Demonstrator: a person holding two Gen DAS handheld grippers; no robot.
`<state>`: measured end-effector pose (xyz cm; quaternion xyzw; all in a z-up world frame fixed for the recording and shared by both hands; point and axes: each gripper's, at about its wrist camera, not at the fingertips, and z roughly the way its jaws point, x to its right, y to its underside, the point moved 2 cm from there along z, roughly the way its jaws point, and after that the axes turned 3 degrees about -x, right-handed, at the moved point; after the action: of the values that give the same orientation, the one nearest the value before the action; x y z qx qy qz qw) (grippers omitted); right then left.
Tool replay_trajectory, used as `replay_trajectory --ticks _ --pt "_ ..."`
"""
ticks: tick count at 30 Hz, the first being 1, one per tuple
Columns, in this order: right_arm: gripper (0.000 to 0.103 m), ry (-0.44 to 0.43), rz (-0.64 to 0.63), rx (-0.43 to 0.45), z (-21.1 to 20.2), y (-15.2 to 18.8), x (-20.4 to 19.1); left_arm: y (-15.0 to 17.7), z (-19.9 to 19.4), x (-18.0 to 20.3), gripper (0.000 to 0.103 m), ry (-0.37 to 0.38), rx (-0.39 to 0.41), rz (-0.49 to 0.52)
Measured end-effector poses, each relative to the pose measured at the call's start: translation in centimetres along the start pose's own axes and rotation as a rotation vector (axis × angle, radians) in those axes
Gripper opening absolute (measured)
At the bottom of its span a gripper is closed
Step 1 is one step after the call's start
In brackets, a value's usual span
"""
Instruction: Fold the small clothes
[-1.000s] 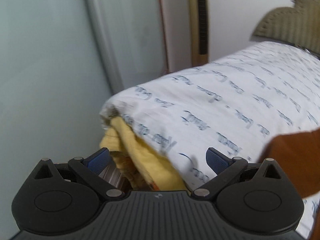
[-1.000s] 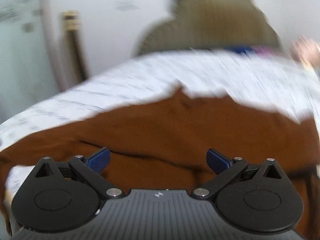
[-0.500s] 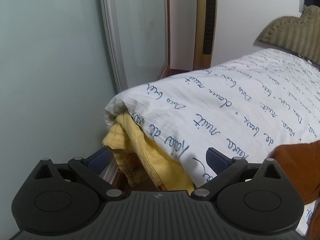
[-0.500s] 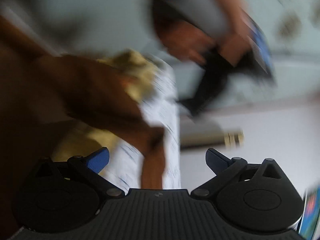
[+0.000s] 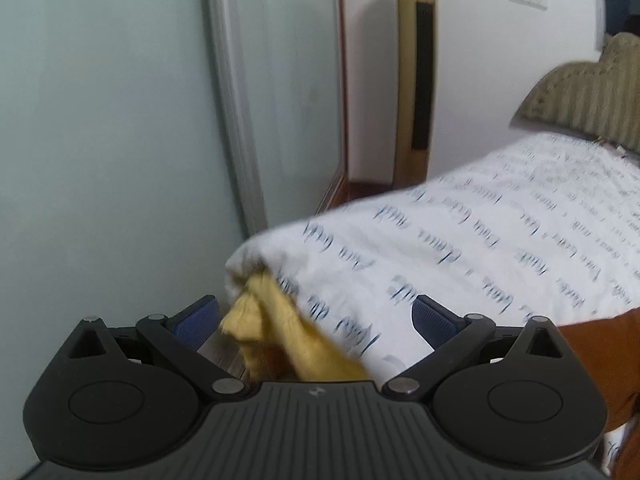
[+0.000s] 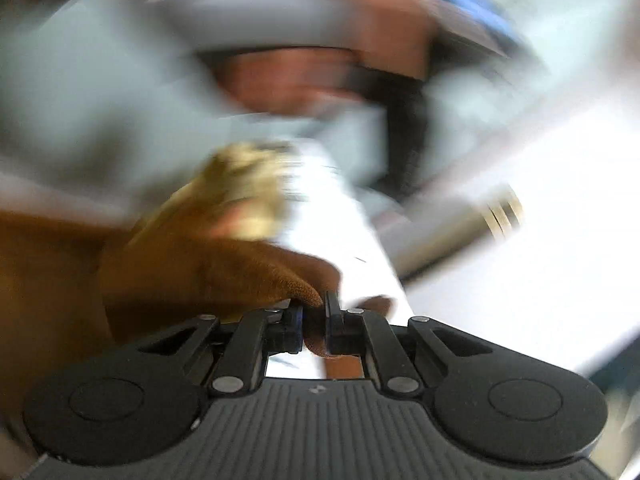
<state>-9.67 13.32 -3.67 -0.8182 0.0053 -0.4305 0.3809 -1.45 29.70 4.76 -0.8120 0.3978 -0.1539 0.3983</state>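
One tool pinching garment edge.

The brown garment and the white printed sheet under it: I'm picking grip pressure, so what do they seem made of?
The brown garment, pinched in the right gripper, looks like soft, matte knit or fleece: fuzzy nap at the clamped edge. The white printed sheet looks like thin, smooth woven cotton, matte, creasing finely; blur leaves both uncertain.

The bed is the landmark: a garment lies on its near right part, the headboard behind it, a glass door left of it.
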Motion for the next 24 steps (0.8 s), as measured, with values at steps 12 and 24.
replay_trajectory --ticks 12,24 --pt "0.062 0.313 1.528 -0.265 -10.0 20.6 19.6 4.1 -1.9 11.8 0.103 0.342 -0.117 0.288" --pt "0.088 0.412 0.438 -0.463 -9.0 14.5 14.4 6.1 -2.2 17.5 0.103 0.234 -0.028 0.421"
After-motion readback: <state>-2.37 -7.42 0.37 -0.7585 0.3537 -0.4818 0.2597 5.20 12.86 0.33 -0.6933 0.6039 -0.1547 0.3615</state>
